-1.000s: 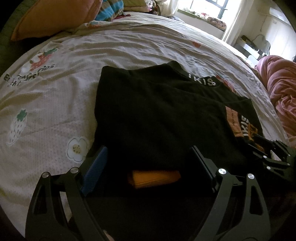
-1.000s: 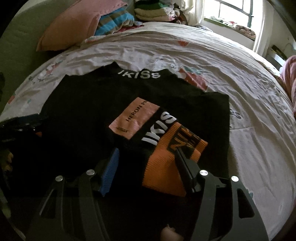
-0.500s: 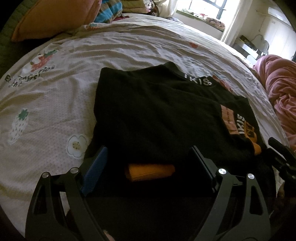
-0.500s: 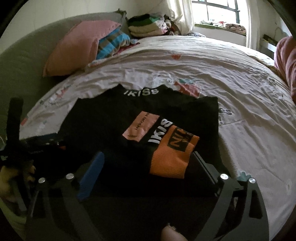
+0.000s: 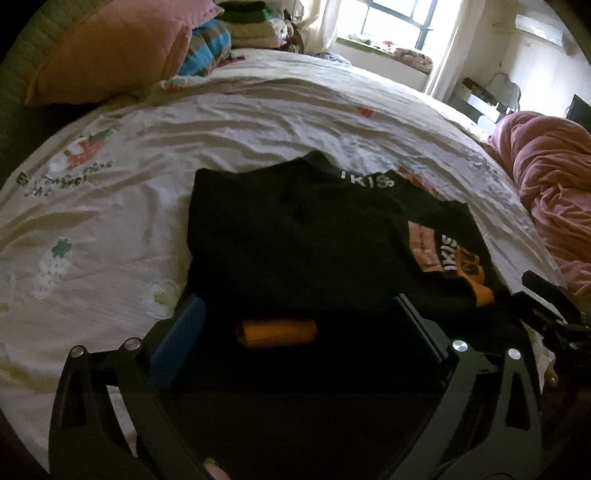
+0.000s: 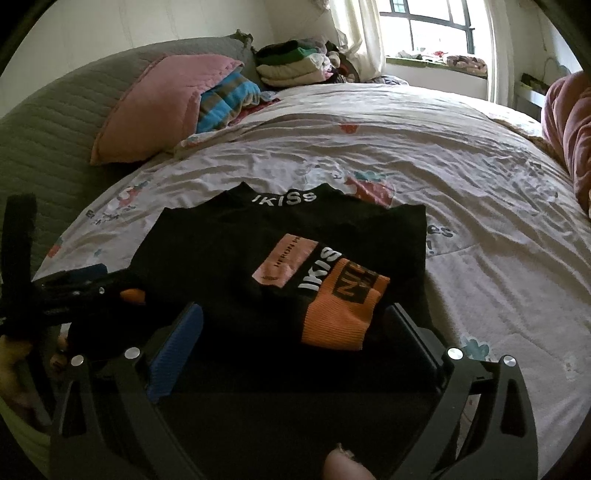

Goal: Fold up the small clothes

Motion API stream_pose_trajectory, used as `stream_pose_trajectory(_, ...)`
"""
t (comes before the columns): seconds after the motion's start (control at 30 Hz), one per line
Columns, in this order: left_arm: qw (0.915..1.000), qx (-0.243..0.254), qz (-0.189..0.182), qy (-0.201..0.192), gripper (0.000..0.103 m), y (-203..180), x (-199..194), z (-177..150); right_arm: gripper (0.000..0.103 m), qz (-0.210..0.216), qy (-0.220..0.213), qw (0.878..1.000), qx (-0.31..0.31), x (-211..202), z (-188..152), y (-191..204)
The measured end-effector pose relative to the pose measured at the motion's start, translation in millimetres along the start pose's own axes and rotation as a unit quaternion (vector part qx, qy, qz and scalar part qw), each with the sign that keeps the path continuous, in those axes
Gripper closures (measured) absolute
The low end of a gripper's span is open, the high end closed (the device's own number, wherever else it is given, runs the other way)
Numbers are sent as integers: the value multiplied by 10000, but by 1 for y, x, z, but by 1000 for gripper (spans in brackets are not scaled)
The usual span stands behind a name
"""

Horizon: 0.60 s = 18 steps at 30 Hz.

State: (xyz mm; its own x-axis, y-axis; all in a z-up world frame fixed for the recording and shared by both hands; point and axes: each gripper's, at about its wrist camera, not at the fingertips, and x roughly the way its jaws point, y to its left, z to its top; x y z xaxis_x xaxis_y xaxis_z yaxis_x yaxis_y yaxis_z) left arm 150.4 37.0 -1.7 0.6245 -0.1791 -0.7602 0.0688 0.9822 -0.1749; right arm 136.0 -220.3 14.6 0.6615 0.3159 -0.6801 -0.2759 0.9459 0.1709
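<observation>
Black top [image 6: 258,258] is lying on the bed [image 6: 461,184], sleeves folded inward; left claw [image 5: 295,328] and right claw [image 6: 291,332] are hovering spread over its near hem, probably readying the upward fold.

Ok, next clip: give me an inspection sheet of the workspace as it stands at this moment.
Surface: bed sheet, wrinkled, printed with strawberries.
Job's things: black top lying partly folded, orange cuff laid on it, a second orange cuff at its near edge.
Clutter: pink pillow, folded clothes stack, pink blanket.
Grippers: left claw open; right claw open; neither is gripping fabric.
Cables: nothing seen.
Surroundings: window with curtain.
</observation>
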Motion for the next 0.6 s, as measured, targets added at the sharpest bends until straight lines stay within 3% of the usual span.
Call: stream_pose_trajectory(0.6, 9996, 8, 25, -270, 10, 0, -41, -10, 5, 70, -139, 9997, -208, -28, -3, 14)
